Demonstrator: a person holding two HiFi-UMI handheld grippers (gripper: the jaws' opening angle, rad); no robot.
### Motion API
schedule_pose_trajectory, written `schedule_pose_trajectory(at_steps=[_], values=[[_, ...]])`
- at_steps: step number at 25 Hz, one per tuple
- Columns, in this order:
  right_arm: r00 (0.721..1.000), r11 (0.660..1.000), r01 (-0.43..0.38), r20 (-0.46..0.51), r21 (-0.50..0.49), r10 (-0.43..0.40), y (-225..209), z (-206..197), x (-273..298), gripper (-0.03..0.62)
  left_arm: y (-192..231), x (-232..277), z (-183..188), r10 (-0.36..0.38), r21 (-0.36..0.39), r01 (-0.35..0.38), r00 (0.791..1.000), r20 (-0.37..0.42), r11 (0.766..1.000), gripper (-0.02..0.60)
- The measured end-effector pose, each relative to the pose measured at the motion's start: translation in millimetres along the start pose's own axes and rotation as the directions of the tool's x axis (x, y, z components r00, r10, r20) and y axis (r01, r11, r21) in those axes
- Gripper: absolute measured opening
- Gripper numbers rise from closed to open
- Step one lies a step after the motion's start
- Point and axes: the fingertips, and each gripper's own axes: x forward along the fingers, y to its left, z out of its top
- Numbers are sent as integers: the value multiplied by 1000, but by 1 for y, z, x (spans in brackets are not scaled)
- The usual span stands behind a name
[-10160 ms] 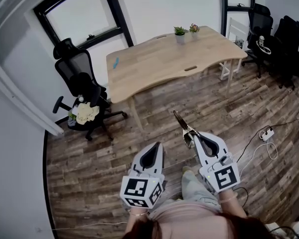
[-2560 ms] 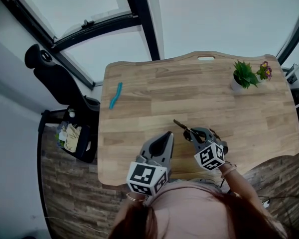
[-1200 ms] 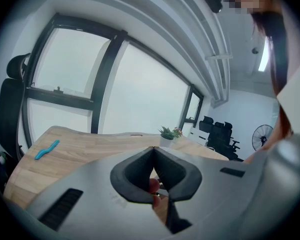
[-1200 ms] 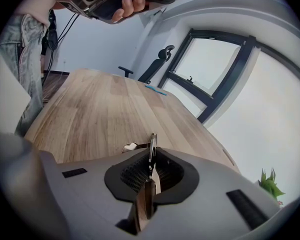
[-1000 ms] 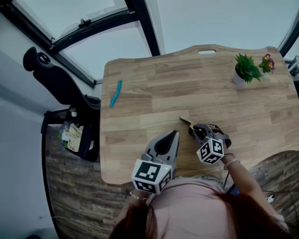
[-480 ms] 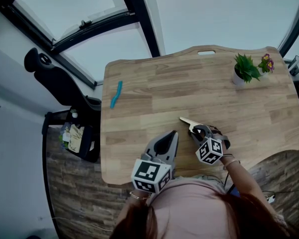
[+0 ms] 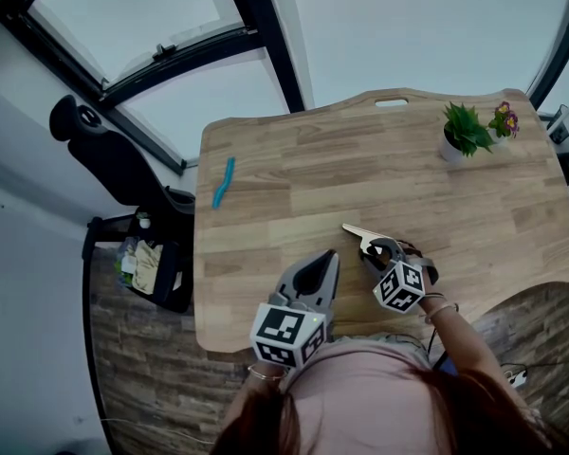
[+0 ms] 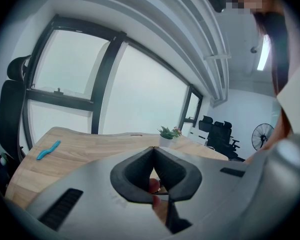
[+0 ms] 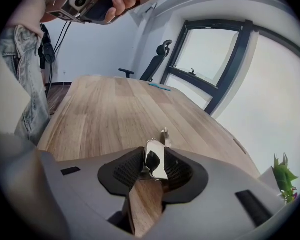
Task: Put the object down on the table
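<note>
The object is a slim metal tool (image 7: 355,230) lying flat on the wooden table (image 7: 294,169), pointing away from me to the left. Its near end (image 9: 157,168) sits between the pads of my right gripper (image 7: 371,246), whose jaws are opening around it. In the right gripper view, the tool's far tip rests on the wood beyond the right gripper (image 9: 155,153). My left gripper (image 7: 327,255) hovers over the table's near edge, just left of the right one. The left gripper (image 8: 153,148) is shut with nothing in it.
A blue strip (image 7: 224,181) lies near the table's left edge. Two small potted plants (image 7: 466,133) stand at the far right corner. A black office chair (image 7: 104,159) is beside the table on the left, with windows behind.
The right jaws have spread apart around the tool. The tool has settled flat onto the table. Neither gripper has shifted much.
</note>
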Motion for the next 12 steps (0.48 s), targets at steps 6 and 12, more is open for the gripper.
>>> schedule_pose_trajectory(at_steps=[6, 12], values=[[1000, 999, 20, 7, 34, -20, 1, 2, -10, 123, 3, -6, 1, 10, 16, -10, 1000, 10, 1000, 2], [996, 986, 62, 56, 154, -72, -5, 12, -28, 121, 8, -15, 5, 32, 30, -33, 999, 28, 999, 2]])
